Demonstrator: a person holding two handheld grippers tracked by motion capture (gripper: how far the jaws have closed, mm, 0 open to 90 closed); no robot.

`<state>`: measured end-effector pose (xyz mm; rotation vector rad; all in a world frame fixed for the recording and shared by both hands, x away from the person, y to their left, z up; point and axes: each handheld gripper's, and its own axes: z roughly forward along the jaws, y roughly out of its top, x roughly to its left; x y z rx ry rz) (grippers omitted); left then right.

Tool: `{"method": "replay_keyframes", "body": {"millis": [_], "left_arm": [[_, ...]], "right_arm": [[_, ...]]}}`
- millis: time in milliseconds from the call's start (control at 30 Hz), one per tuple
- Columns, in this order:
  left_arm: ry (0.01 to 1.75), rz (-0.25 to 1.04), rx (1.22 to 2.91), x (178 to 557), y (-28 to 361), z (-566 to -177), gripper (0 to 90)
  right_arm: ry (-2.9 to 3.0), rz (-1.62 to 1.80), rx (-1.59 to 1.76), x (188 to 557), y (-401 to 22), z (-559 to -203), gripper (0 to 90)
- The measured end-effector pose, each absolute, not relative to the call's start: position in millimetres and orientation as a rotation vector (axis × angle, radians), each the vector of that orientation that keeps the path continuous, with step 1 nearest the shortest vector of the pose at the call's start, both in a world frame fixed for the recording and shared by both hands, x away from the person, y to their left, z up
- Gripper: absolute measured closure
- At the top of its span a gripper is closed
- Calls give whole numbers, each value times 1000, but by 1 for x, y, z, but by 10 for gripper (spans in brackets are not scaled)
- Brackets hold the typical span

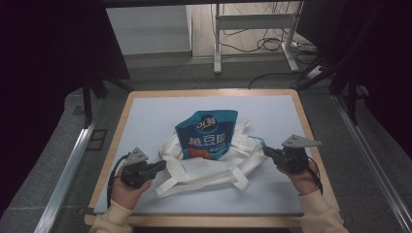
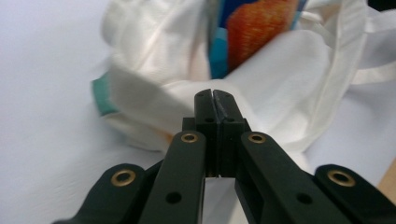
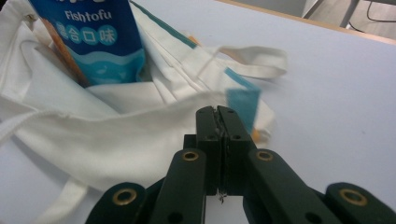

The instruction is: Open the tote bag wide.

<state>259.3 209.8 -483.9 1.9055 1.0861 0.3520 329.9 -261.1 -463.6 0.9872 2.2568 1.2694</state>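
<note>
On table: rumpled white tote bag point(image 1: 214, 162), seemingly open.

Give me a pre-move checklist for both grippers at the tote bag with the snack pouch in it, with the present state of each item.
1. Snack pouch sits in the mouth of the tote bag, top sticking out: ok.
2. Left gripper jaws shut at the bag's left edge: ok.
3. Right gripper jaws shut at the bag's right edge: ok.
4. Cloth pinched between either pair of jaws: cannot tell; the jaws look closed flush in both gripper views.
5. Bag handles loose on the table, none looped over a gripper: ok.
6. Bag lies well inside the table's edges: ok.
</note>
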Motion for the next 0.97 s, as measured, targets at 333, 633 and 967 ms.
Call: {"method": "replay_keyframes", "body": {"millis": [333, 633, 967], "left_arm": [[1197, 418, 1856, 263, 236, -492, 856], [1285, 484, 1823, 268, 243, -504, 481], [1296, 500, 1825, 275, 244, -507, 359]], "right_arm": [[2272, 1211, 1047, 322, -296, -488, 705], [2273, 1163, 1077, 325, -296, -506, 496], [2232, 1168, 1103, 326, -298, -507, 446]]}}
